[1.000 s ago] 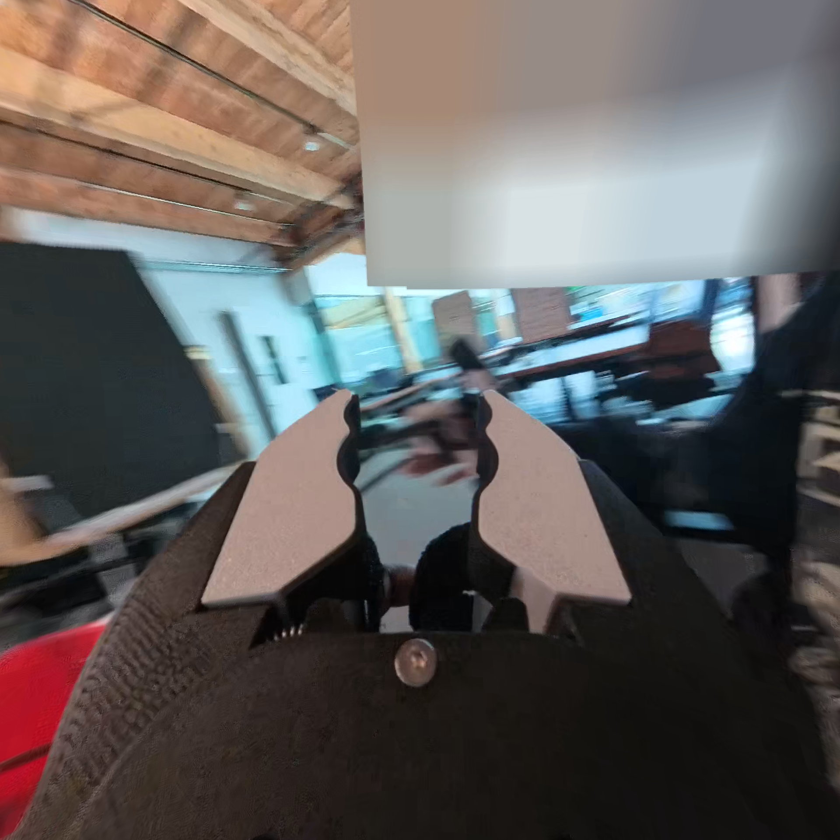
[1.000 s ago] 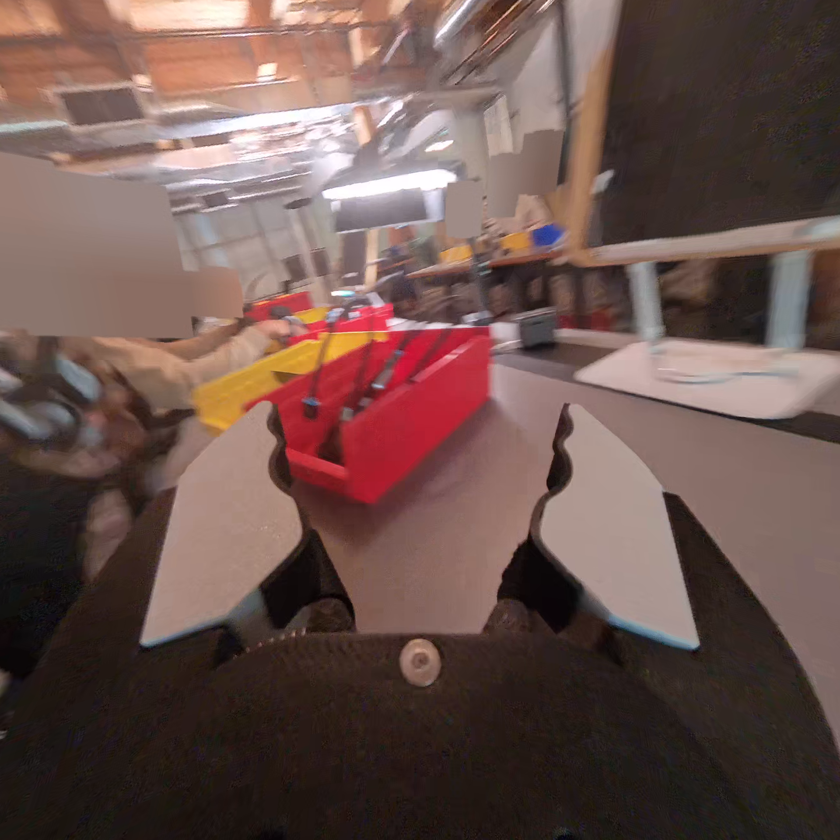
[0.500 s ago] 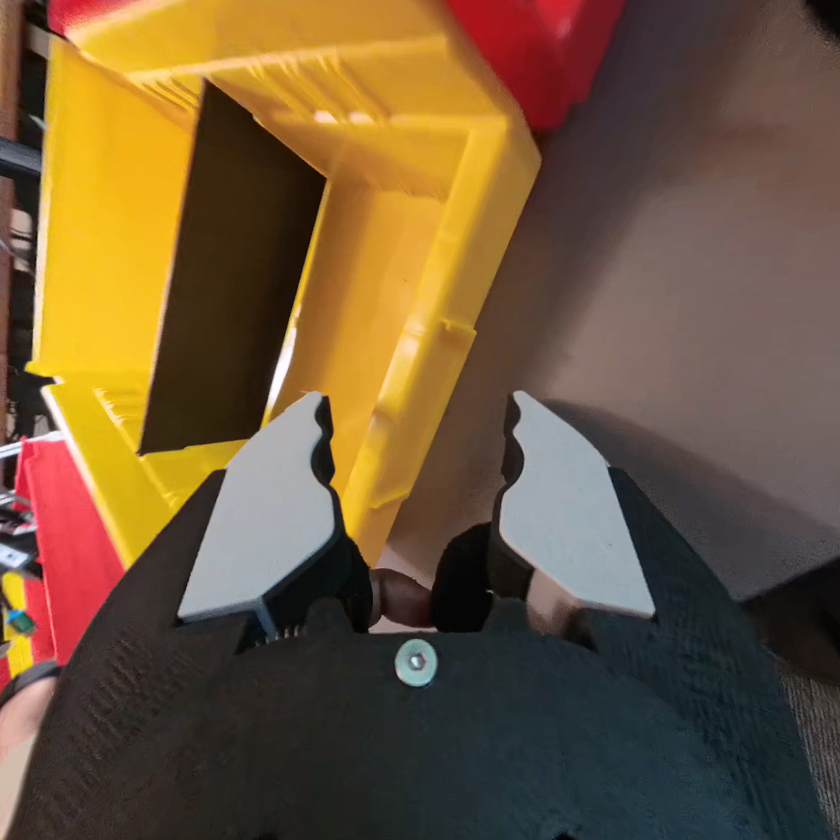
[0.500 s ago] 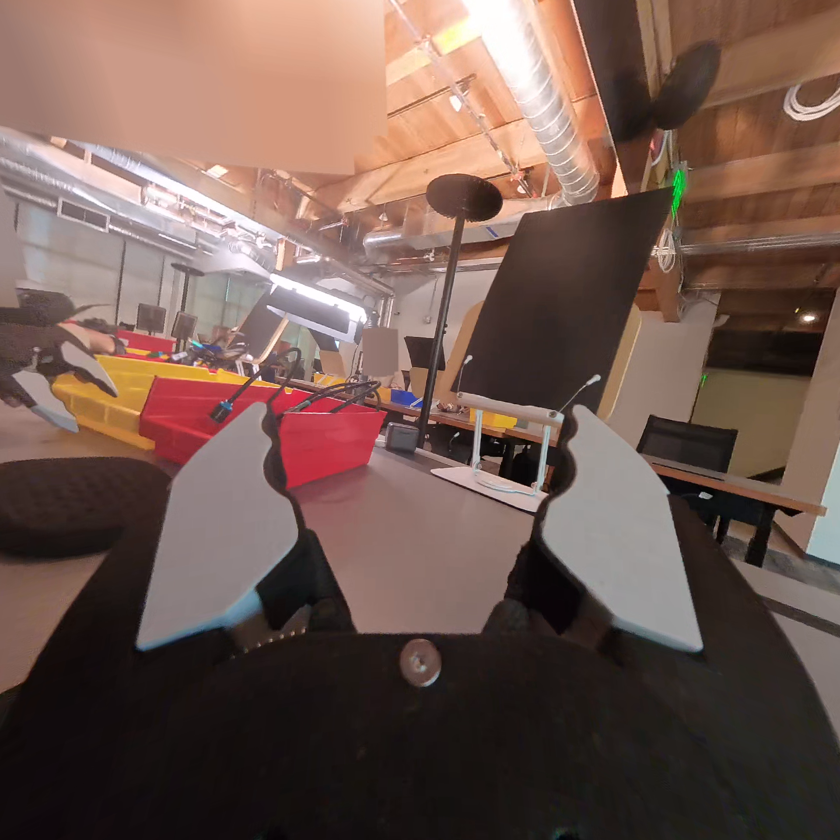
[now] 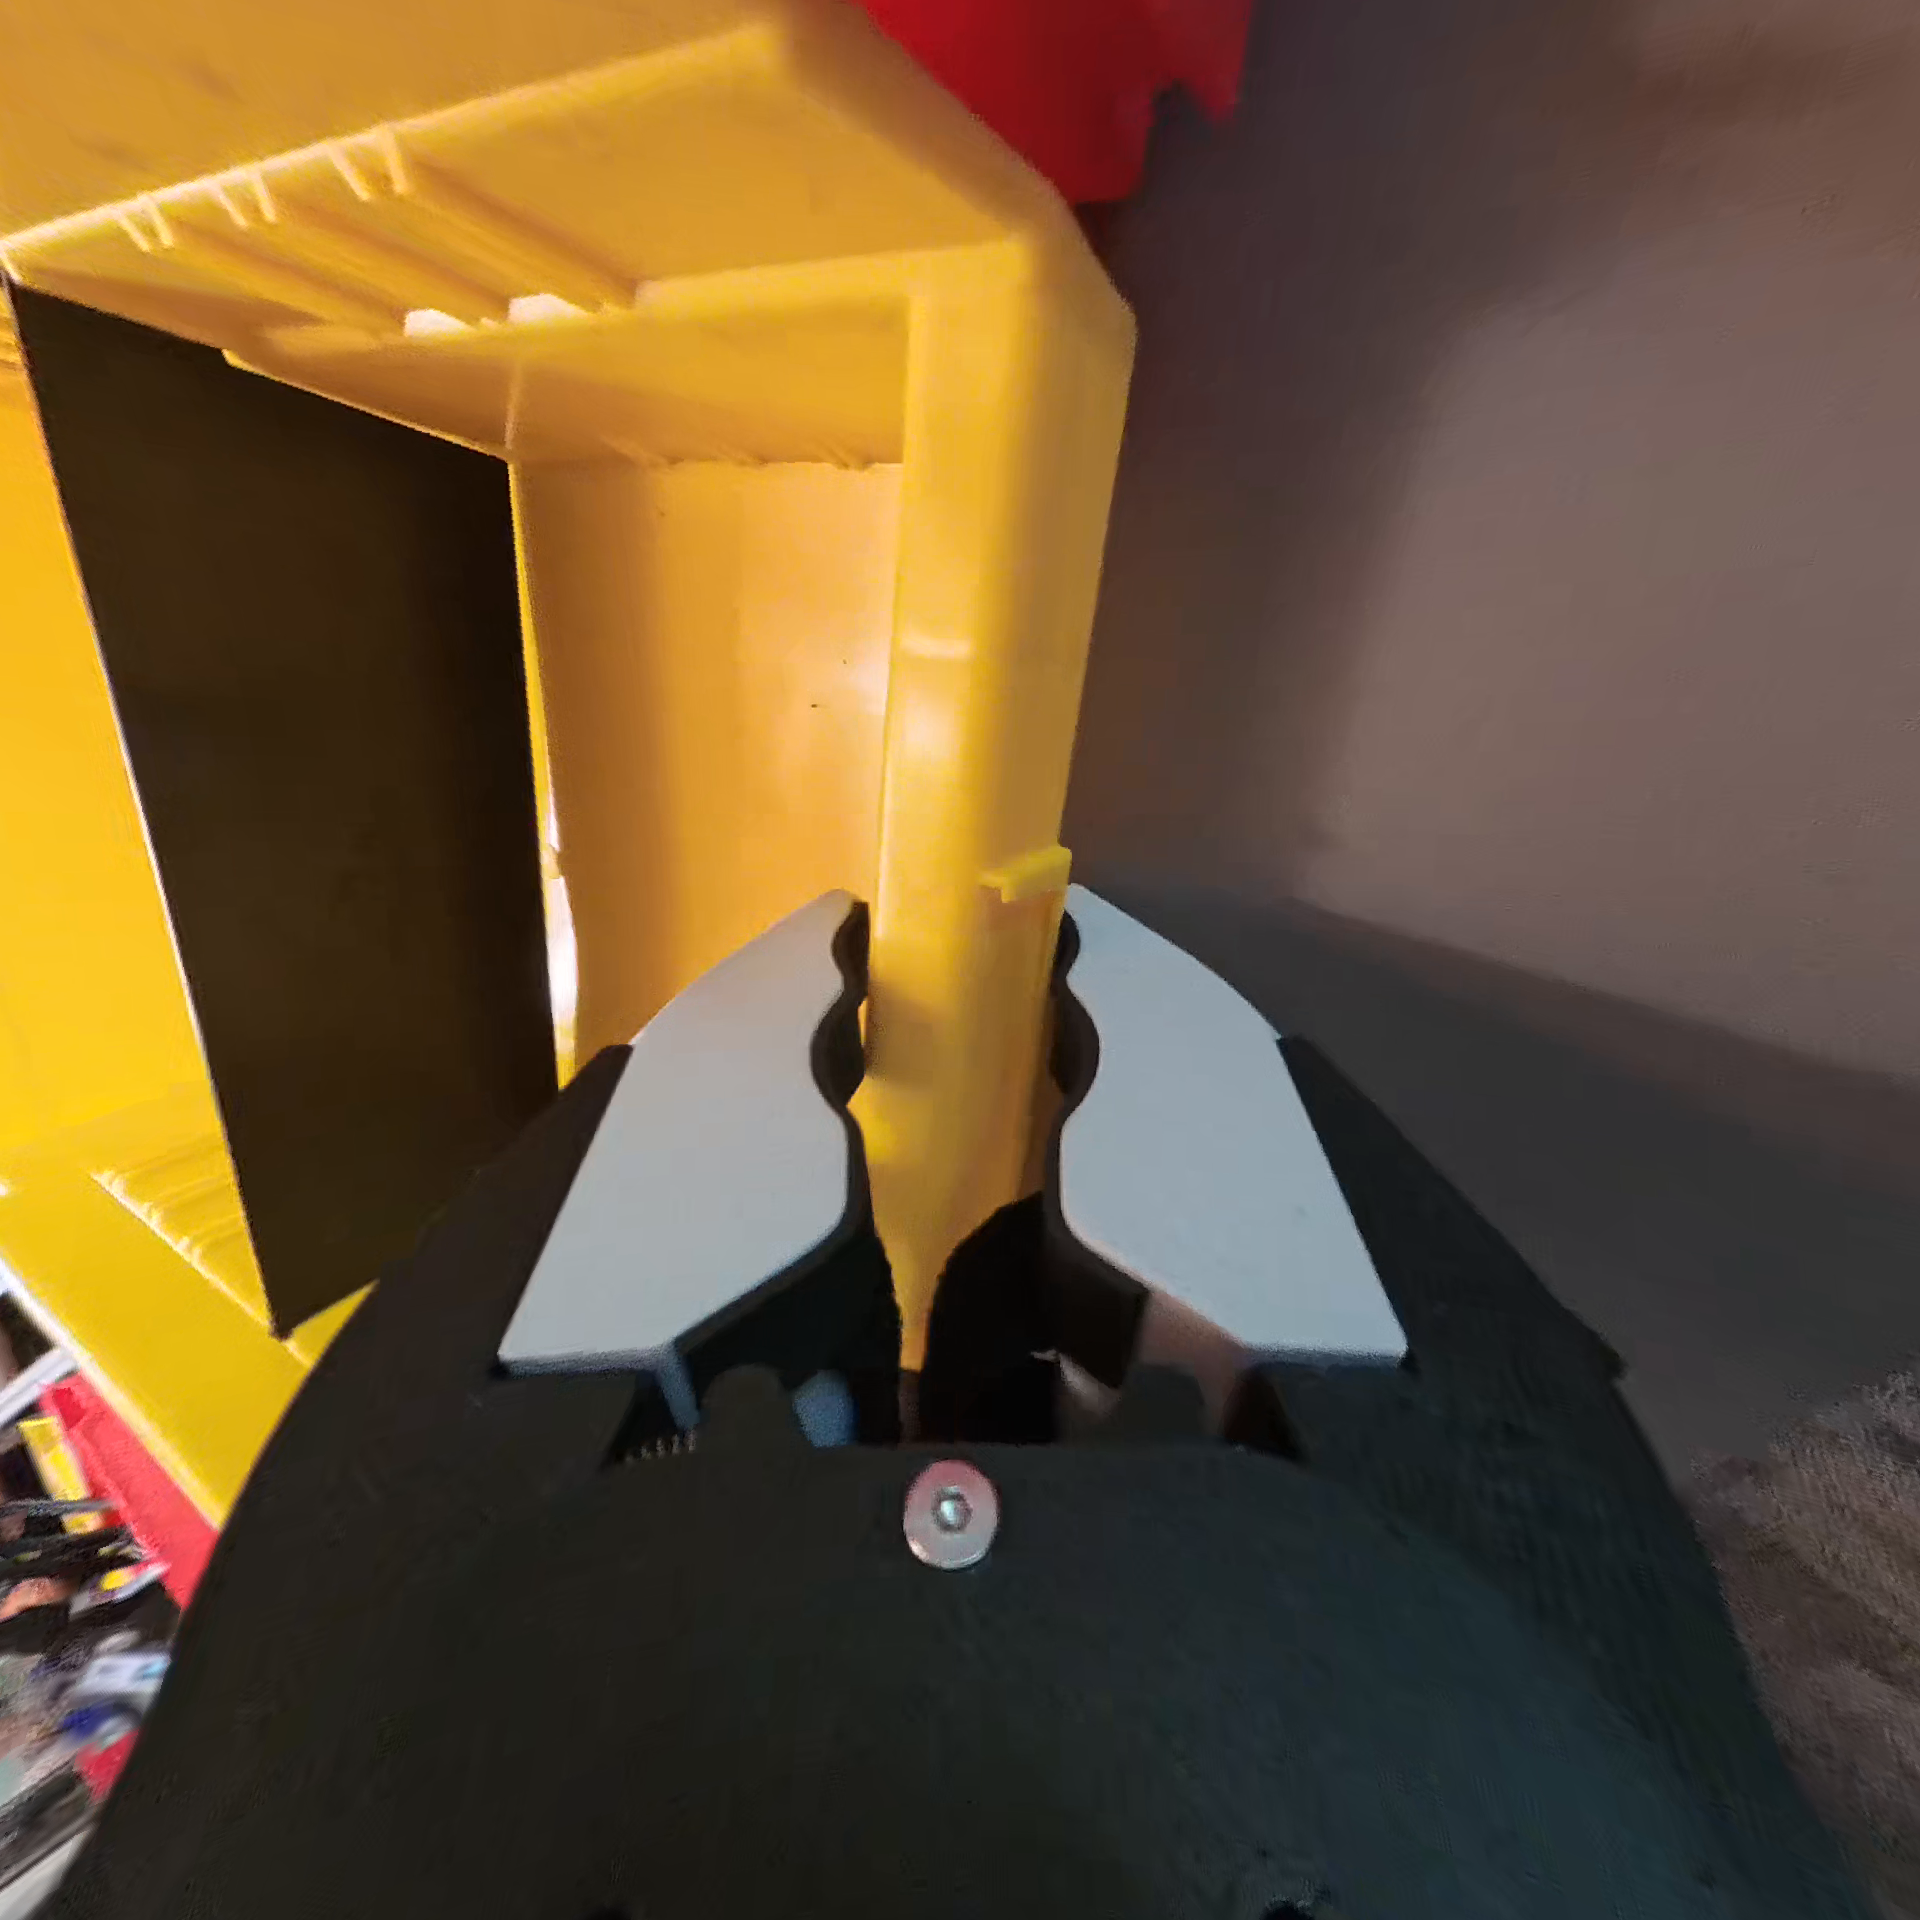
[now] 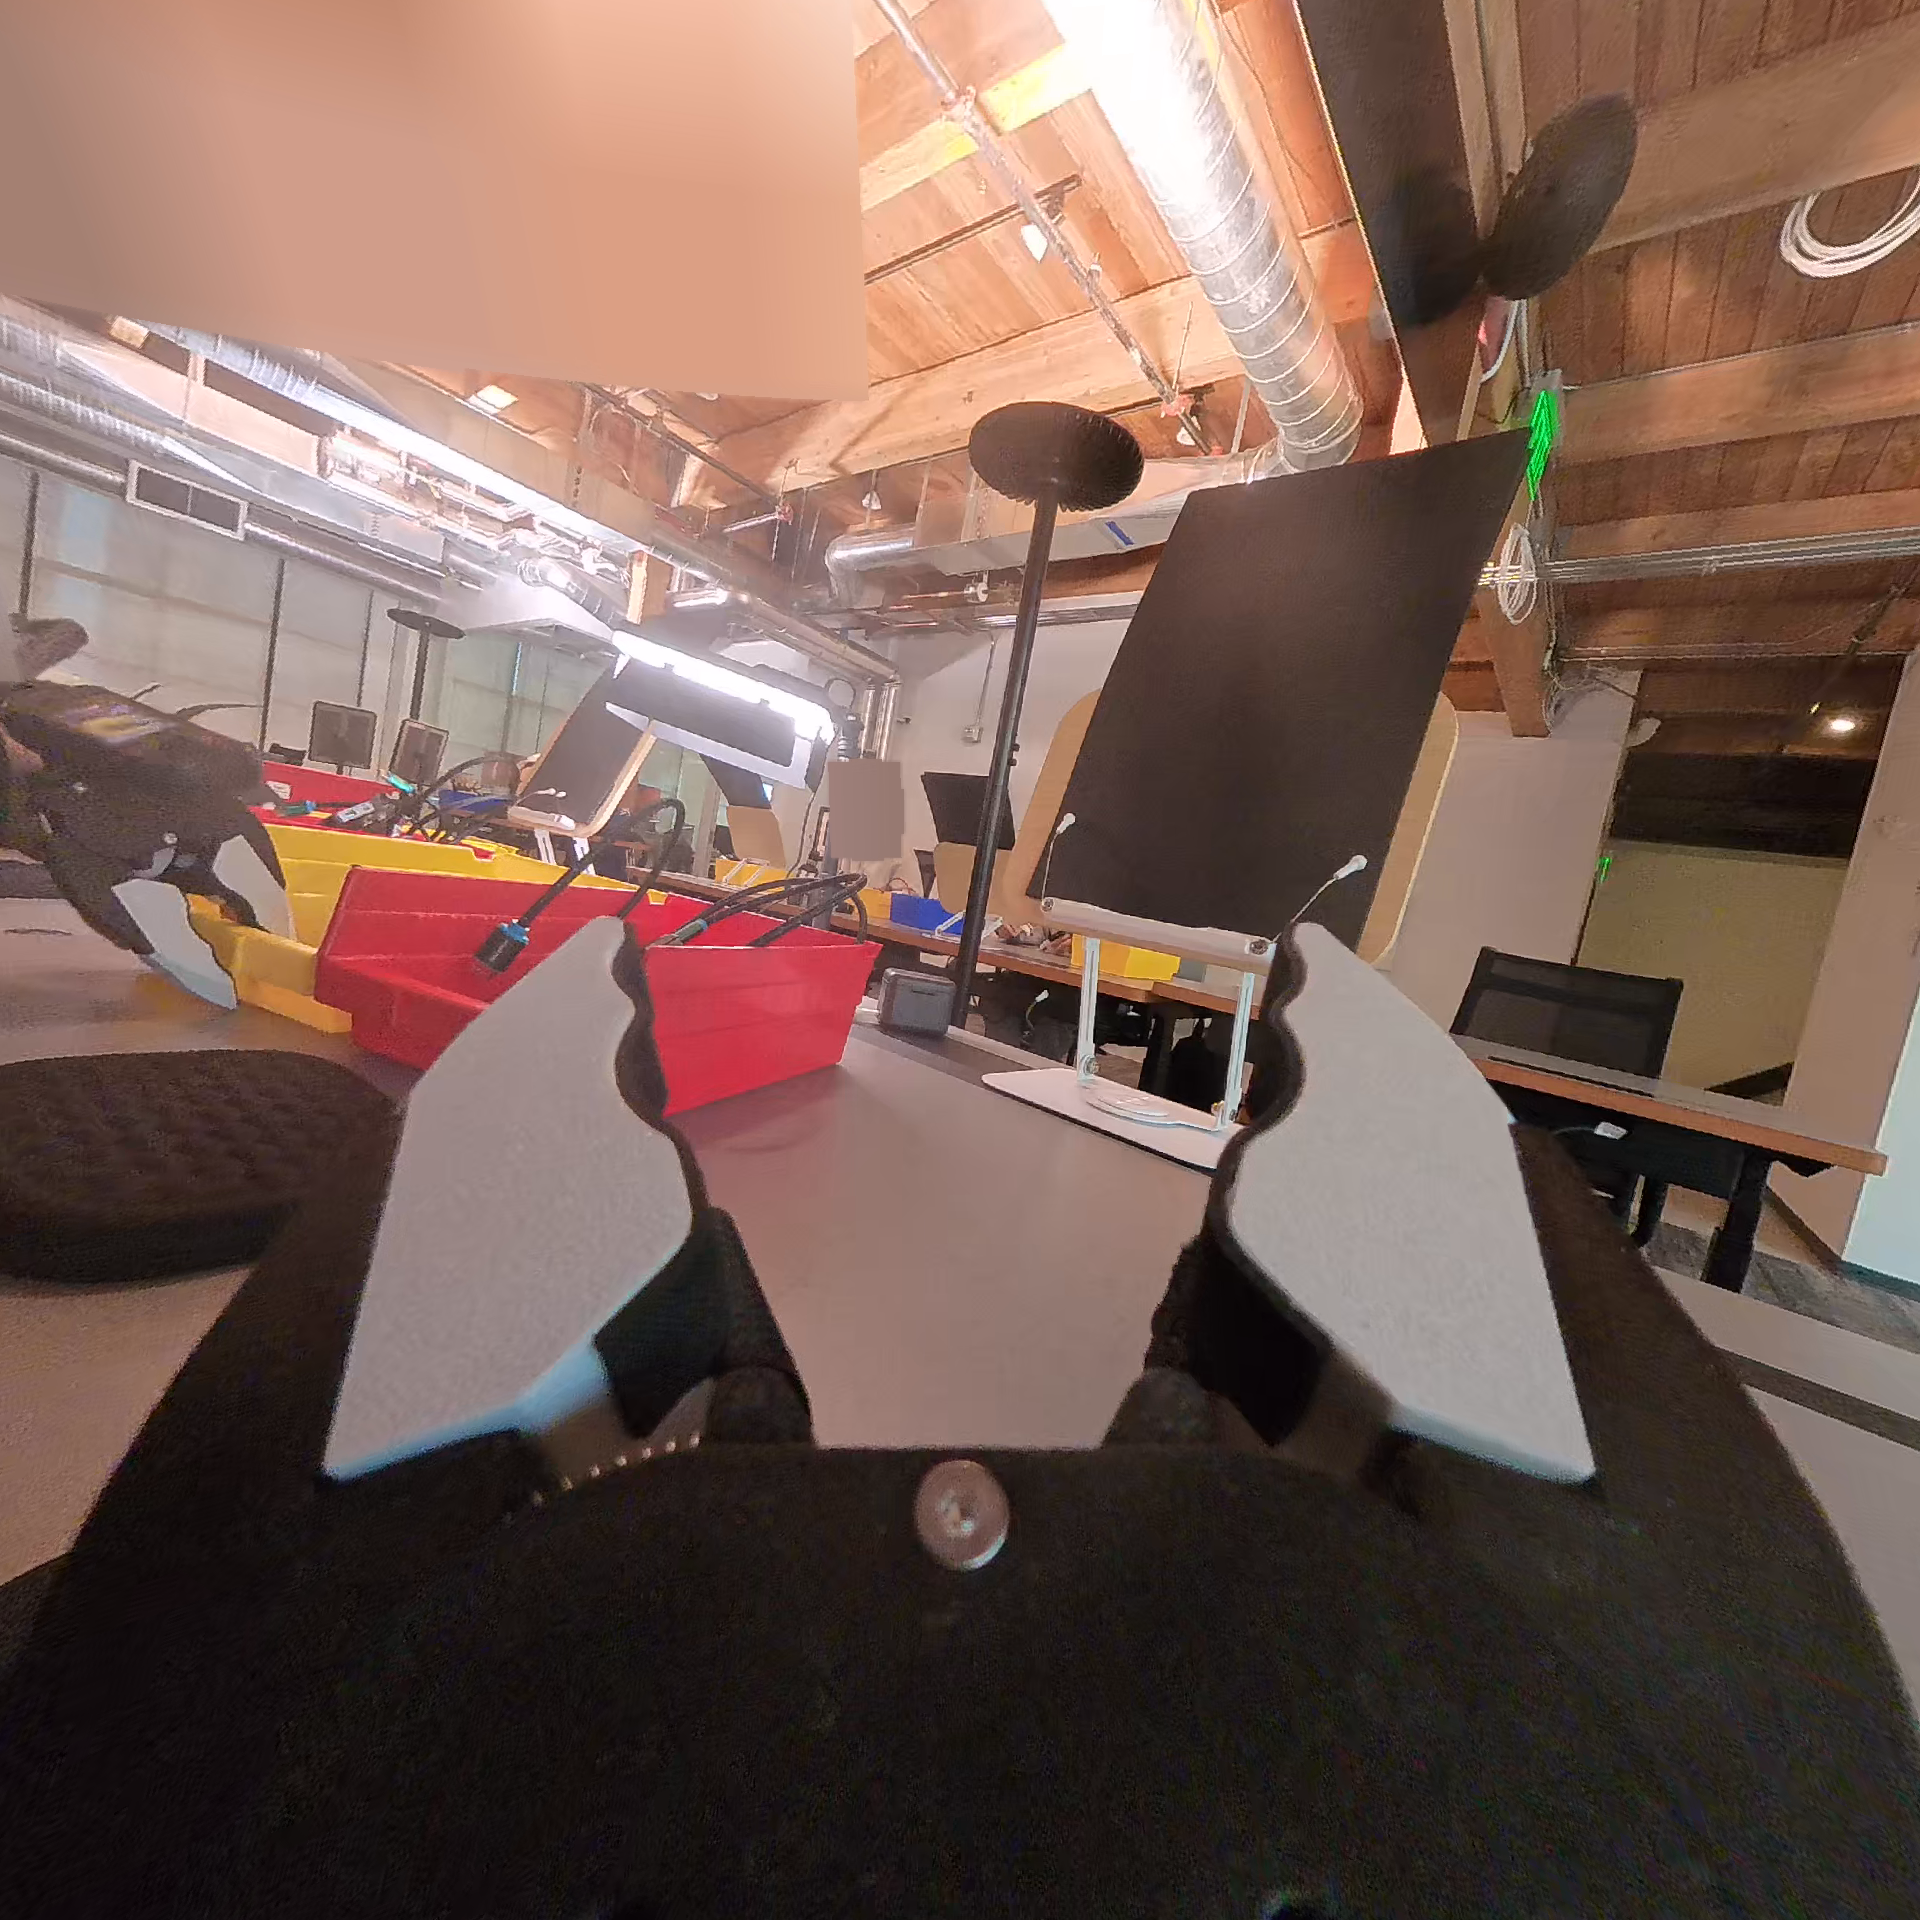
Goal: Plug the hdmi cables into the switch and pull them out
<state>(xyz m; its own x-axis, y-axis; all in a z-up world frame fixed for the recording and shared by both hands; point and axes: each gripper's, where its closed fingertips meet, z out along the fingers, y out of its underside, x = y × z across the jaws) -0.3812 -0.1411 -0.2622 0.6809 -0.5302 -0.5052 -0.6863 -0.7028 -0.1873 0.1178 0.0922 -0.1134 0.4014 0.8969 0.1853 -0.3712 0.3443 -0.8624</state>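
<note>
The left gripper pinches the yellow bin wall mid-frame; a hard tug could tip it. The right gripper is spread wide, holding nothing.

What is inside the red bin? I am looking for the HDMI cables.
Black cables rise out of the red bin and arch over its rim, one ending in a blue-banded plug. The bin's floor is hidden behind its front wall, so whatever else it holds cannot be seen.

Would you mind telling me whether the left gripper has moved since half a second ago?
Yes: the left gripper advanced onto the yellow bin, its fingers now straddling the wall.
</note>
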